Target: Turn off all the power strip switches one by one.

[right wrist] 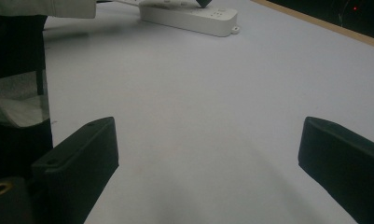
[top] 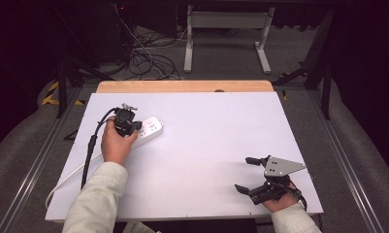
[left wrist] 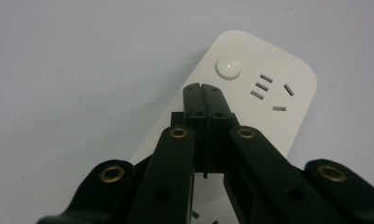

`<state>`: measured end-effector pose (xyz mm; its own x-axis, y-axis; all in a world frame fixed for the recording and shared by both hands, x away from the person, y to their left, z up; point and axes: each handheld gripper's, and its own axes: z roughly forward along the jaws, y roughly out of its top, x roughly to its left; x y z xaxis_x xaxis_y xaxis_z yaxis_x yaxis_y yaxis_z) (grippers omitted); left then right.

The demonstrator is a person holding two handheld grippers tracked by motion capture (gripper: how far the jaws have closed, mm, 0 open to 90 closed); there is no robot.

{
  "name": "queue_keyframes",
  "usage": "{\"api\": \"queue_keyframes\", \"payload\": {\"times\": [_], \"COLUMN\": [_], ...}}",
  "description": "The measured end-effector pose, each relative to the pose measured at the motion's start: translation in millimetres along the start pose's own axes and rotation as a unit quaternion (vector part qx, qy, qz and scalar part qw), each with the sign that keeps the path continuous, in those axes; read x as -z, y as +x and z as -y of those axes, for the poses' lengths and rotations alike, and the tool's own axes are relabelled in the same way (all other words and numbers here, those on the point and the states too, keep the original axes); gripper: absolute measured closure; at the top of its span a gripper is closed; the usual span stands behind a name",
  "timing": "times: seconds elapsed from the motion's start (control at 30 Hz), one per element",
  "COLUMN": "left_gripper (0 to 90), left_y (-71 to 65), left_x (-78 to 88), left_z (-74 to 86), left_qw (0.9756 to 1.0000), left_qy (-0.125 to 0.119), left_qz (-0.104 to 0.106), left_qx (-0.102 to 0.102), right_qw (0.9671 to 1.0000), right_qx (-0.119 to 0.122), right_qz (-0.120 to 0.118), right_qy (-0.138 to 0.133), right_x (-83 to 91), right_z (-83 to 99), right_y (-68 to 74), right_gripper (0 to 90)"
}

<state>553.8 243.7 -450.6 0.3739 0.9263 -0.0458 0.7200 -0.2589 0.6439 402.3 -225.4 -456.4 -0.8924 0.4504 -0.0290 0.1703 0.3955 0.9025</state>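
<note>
A white power strip (top: 151,130) lies on the left part of the white table (top: 206,145), its cord running off toward the front left edge. My left gripper (top: 134,127) hovers right over it, jaws pressed together with nothing between them. In the left gripper view the gripper (left wrist: 204,87) points its tips at the strip (left wrist: 273,79) just short of its round white button (left wrist: 228,66). My right gripper (top: 247,174) rests at the front right of the table, jaws wide apart. In the right gripper view the fingers (right wrist: 79,163) frame bare table, with the strip (right wrist: 194,16) far off.
A wooden board edge (top: 185,86) borders the table's far side. Beyond it are a white frame stand (top: 226,29) and loose cables (top: 148,58) on the floor. A pale sleeve (top: 97,199) comes in at the front left.
</note>
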Motion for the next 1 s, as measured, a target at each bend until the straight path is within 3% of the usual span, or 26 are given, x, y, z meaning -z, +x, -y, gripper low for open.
{"api": "queue_keyframes", "payload": {"times": [0.1,0.27,0.4,0.47,0.57,0.67,0.8,1.0], "left_gripper": [90.0,90.0,90.0,90.0,90.0,90.0,90.0,90.0], "left_y": [-5.0,-0.9,-7.2,-9.7,-9.7,-10.9,-11.7,-16.0], "left_x": [-0.5,-1.2,-1.0,4.9,14.3,12.5,13.8,18.8], "left_z": [-0.6,1.2,-1.8,-7.8,-13.9,-13.0,-14.6,-24.7], "left_qw": [0.9997,0.9999,0.9996,0.9996,0.9997,0.9996,0.9996,0.9992], "left_qy": [0.002,-0.001,0.006,0.005,-0.022,-0.013,-0.023,-0.030], "left_qz": [-0.019,-0.009,-0.026,-0.025,0.005,-0.004,0.002,0.003], "left_qx": [-0.015,0.005,-0.007,-0.015,-0.008,-0.023,-0.016,-0.025], "right_qw": [1.0000,1.0000,1.0000,1.0000,1.0000,1.0000,1.0000,1.0000], "right_qx": [0.000,0.000,0.001,0.000,0.000,0.000,-0.001,0.000], "right_qz": [-0.001,-0.003,-0.002,-0.001,-0.001,-0.002,-0.001,-0.001], "right_qy": [-0.001,-0.002,-0.002,-0.003,-0.002,-0.001,-0.002,-0.004], "right_x": [0.4,0.6,1.0,1.4,0.9,-0.3,0.6,1.3], "right_z": [0.4,0.3,0.3,0.2,0.1,0.0,0.2,0.1], "right_y": [-0.5,0.0,-0.3,-0.5,-1.1,-1.3,-1.0,-0.8], "right_gripper": [5.6,5.6,5.6,5.6,5.6,5.6,5.6,5.6]}}
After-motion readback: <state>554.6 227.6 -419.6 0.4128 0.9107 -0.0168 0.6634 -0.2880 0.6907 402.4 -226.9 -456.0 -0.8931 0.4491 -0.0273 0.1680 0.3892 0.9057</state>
